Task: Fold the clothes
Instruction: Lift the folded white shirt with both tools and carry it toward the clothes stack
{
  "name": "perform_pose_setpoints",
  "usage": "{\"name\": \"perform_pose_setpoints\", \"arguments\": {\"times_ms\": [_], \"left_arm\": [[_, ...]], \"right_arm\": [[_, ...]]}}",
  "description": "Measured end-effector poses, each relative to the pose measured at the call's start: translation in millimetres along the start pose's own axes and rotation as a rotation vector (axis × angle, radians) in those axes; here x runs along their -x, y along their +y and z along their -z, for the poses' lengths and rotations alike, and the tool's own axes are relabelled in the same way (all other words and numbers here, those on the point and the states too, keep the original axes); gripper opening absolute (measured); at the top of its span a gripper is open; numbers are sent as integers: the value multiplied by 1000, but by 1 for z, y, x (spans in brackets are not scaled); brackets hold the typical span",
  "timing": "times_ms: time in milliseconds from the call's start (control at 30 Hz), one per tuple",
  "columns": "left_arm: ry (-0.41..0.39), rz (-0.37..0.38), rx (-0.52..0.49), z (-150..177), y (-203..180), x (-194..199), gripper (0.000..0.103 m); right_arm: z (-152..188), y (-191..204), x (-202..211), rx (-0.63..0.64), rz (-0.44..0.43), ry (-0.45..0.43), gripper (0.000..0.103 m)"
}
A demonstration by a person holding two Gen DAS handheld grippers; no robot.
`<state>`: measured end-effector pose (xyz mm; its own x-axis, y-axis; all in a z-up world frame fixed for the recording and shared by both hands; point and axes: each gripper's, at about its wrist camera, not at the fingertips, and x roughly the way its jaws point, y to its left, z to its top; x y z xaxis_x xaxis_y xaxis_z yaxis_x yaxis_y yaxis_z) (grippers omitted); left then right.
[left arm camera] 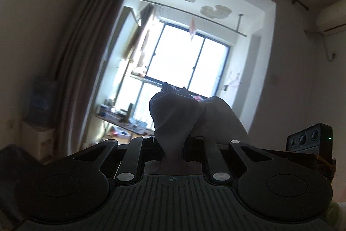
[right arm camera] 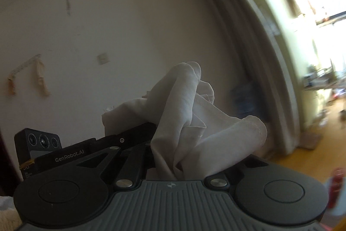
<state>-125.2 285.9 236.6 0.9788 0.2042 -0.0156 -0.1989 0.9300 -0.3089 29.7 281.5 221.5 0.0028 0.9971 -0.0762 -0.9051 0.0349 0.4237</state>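
Note:
Both grippers are raised and point up into the room, away from any table. My left gripper (left arm camera: 173, 144) is shut on a bunch of cloth (left arm camera: 173, 116) that looks dark against the bright window. It bulges up and spills to the right over the right finger. My right gripper (right arm camera: 173, 157) is shut on a white garment (right arm camera: 186, 114), bunched and creased, which folds over the fingers and hides the right one. Whether both hold the same garment cannot be told. Each gripper's fingertips are buried in fabric.
The left wrist view faces a large balcony window (left arm camera: 183, 57) with a drying rail, a long curtain (left arm camera: 86, 36), a cluttered table (left arm camera: 121, 116) and an air conditioner (left arm camera: 330, 18). The right wrist view shows a plain wall, a light switch (right arm camera: 103, 58), a curtain (right arm camera: 248, 47) and wooden floor (right arm camera: 311, 155).

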Motion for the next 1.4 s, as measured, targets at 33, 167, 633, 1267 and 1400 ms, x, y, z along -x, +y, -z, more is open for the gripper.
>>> {"name": "perform_pose_setpoints", "arguments": {"times_ms": [33, 167, 633, 1267, 1400], "left_arm": [[-3, -40, -4, -1, 8, 10, 13], [-13, -188, 10, 0, 32, 45, 13], [17, -388, 121, 14, 39, 87, 13], [189, -633, 343, 83, 132, 105, 13], [271, -773, 381, 111, 188, 92, 13]], "right_arm": [[6, 5, -18, -14, -40, 10, 9], [34, 19, -81, -54, -186, 64, 9], [68, 2, -153, -117, -360, 269, 9], [149, 4, -262, -181, -452, 721, 9], [202, -20, -328, -248, -447, 849, 9]]}}
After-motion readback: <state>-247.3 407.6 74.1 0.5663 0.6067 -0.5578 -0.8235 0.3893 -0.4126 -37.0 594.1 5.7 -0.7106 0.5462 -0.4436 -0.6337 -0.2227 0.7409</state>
